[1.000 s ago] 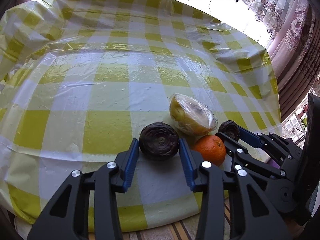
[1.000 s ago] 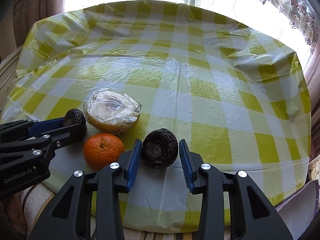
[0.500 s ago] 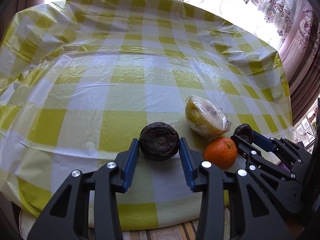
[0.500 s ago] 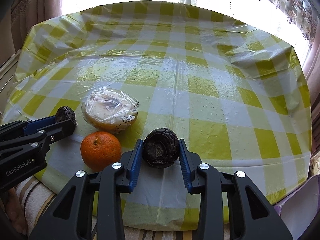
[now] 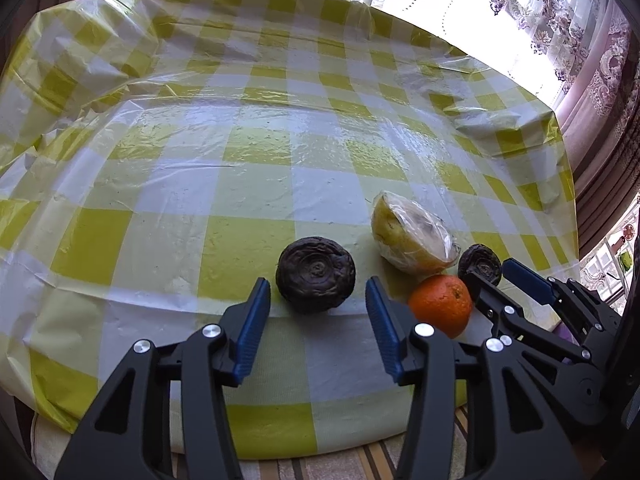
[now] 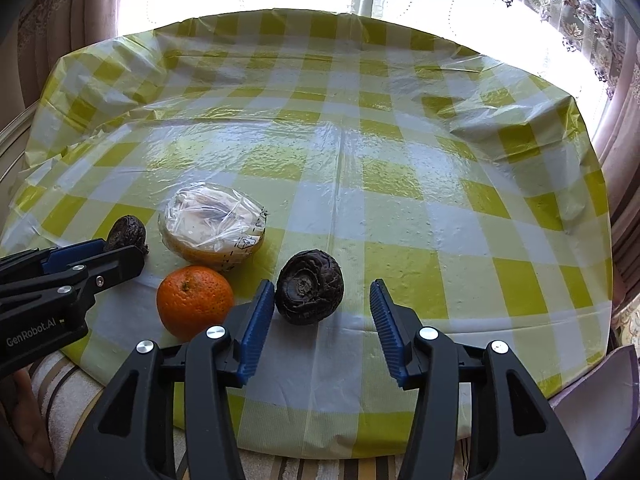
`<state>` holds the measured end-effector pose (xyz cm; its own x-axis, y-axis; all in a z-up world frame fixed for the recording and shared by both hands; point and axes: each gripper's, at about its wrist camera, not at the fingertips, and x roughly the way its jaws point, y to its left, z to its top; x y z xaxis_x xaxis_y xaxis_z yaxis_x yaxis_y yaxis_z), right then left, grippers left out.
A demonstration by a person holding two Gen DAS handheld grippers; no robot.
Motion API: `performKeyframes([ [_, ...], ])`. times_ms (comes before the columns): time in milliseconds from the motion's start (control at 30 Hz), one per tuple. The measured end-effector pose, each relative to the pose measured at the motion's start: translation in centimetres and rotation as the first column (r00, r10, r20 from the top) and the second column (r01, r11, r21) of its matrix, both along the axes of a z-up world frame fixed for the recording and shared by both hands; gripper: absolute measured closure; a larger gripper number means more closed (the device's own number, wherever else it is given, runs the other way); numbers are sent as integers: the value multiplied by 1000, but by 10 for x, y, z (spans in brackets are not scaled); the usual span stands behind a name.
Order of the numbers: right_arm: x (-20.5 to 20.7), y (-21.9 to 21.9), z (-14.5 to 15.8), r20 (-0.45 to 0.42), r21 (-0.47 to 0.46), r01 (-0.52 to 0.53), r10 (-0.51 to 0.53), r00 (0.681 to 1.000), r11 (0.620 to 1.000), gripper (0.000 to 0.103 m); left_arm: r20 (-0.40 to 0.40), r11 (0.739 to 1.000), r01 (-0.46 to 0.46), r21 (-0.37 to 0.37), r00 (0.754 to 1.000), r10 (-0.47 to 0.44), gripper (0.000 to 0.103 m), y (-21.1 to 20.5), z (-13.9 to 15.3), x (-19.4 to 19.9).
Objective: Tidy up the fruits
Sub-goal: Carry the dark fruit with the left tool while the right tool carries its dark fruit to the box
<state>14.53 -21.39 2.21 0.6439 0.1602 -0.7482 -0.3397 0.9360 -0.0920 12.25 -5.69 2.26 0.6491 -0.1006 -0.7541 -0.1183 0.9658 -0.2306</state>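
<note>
Two dark wrinkled fruits, an orange and a plastic-wrapped yellow fruit lie near the front edge of the table. In the left wrist view my left gripper [image 5: 318, 292] is open, with one dark fruit [image 5: 316, 274] resting on the cloth between its fingertips. To its right are the wrapped fruit [image 5: 412, 236], the orange [image 5: 440, 304] and the second dark fruit [image 5: 480, 264]. In the right wrist view my right gripper [image 6: 324, 296] is open, with the second dark fruit [image 6: 310, 292] on the cloth just inside its left finger. The orange [image 6: 194, 300], wrapped fruit [image 6: 212, 226] and first dark fruit [image 6: 126, 234] lie to its left.
The round table [image 5: 280, 140] has a yellow and white checked plastic cloth. Curtains [image 5: 600, 80] and a bright window stand behind it. A striped cloth [image 6: 60, 380] hangs below the front edge.
Both grippers have opened and let go of their dark fruits, which now rest on the cloth. Both grippers have drawn back a little.
</note>
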Motion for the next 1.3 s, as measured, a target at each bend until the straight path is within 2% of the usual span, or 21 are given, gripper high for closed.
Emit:
performKeyframes([
  [233, 3, -1, -1, -5, 16, -3, 3, 1000, 1000, 54, 3, 1000, 1, 0, 1000, -1, 55, -1, 0, 0],
  [267, 3, 0, -1, -8, 15, -6, 6, 1000, 1000, 57, 4, 1000, 1, 0, 1000, -1, 56, -1, 0, 0],
  [300, 3, 0, -2, -13, 21, -13, 13, 1000, 1000, 70, 2, 1000, -1, 2, 1000, 1, 63, 0, 0, 0],
  [567, -3, -4, 3, -4, 37, -7, 7, 1000, 999, 69, 11, 1000, -9, 14, 1000, 9, 64, 0, 2, -2],
  [1033, -30, -23, 17, 16, 66, 20, -21, 1000, 998, 69, 69, 984, -45, 170, 997, 34, 64, -20, 26, -30],
  [1300, -50, -38, 26, 28, 83, 34, -36, 999, 996, 69, 80, 978, -10, 209, 997, -7, 64, -42, 36, -48],
])
